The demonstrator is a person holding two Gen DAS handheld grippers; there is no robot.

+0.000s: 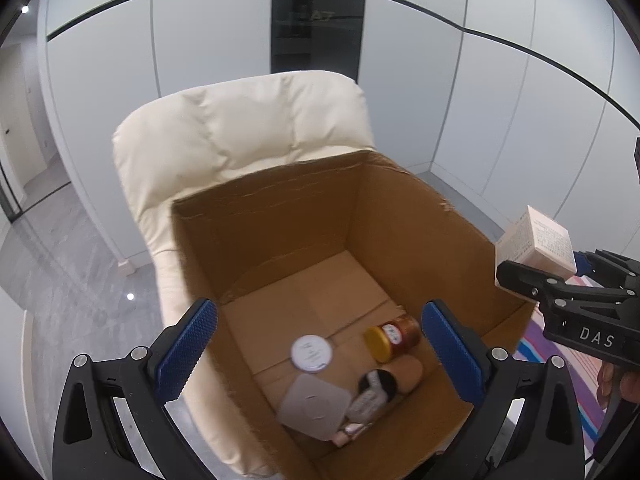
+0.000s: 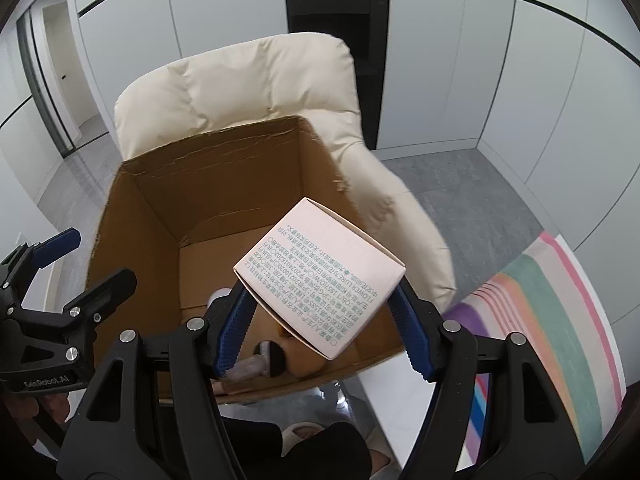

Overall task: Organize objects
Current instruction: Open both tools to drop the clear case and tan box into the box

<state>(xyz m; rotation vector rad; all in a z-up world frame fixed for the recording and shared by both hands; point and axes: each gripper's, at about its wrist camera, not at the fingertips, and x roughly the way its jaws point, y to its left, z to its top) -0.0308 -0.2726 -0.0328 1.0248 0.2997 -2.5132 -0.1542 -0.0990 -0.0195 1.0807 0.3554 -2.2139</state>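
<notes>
Two claws working: my right claw (image 2: 320,320) is clamping the carton (image 2: 320,276) for boxing; my left claw (image 1: 316,352) is hanging apart, empty, over the cardboard box (image 1: 280,216).

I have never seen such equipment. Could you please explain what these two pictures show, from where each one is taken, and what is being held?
A person holds two hand-held grippers, each with a camera looking along its fingers, so each picture is one gripper's own view. Both look down into an open cardboard box standing against a cream armchair. The left gripper is open and empty above the box. Inside lie a yellow-lidded jar, a round white lid, a grey square pad and a brush. The right gripper is closed on a small pale carton with printed text, held above the box. A striped cloth lies beside.
</notes>
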